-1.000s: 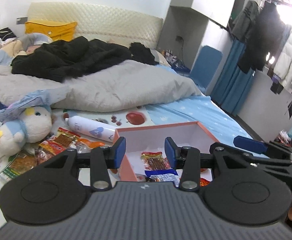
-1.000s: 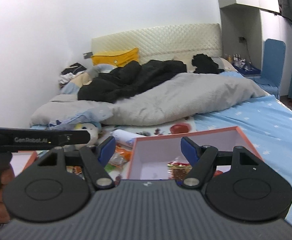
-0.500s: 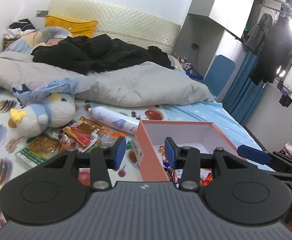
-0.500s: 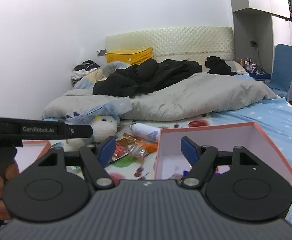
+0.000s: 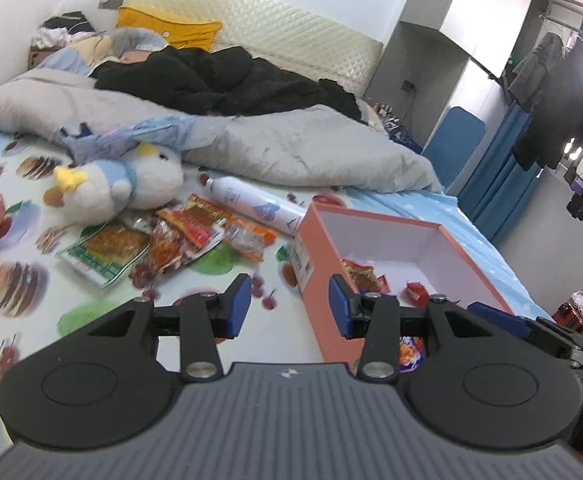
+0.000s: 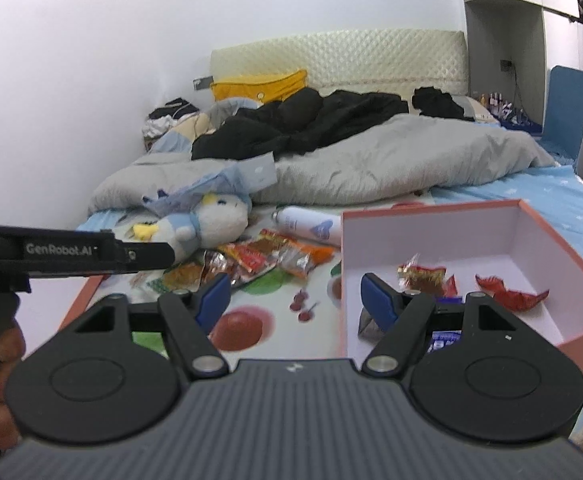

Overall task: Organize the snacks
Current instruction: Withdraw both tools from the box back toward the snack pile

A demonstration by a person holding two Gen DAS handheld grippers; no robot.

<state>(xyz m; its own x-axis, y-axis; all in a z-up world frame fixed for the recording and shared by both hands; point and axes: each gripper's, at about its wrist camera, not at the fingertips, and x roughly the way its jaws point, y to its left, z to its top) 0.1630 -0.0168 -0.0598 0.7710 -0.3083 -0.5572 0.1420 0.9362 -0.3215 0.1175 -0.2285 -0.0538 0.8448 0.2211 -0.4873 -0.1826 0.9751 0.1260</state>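
Orange-red snack packets [image 5: 195, 236], heaped left of the salmon box [image 5: 375, 224], lie ahead-left of my left gripper [image 5: 287, 306], nearer than my right gripper [image 6: 291, 298]; both spread, empty.

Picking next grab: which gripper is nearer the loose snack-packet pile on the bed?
Left. The left gripper points just below the snack-packet pile; the right gripper straddles the orange box wall, farther right.

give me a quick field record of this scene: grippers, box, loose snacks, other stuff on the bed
left gripper: open, empty
right gripper: open, empty
box: pink, open-topped, a few wrapped snacks inside
loose snacks: pile of packets on the printed sheet, left of the box
spray can: lying down behind the pile
plush toy: beside the pile
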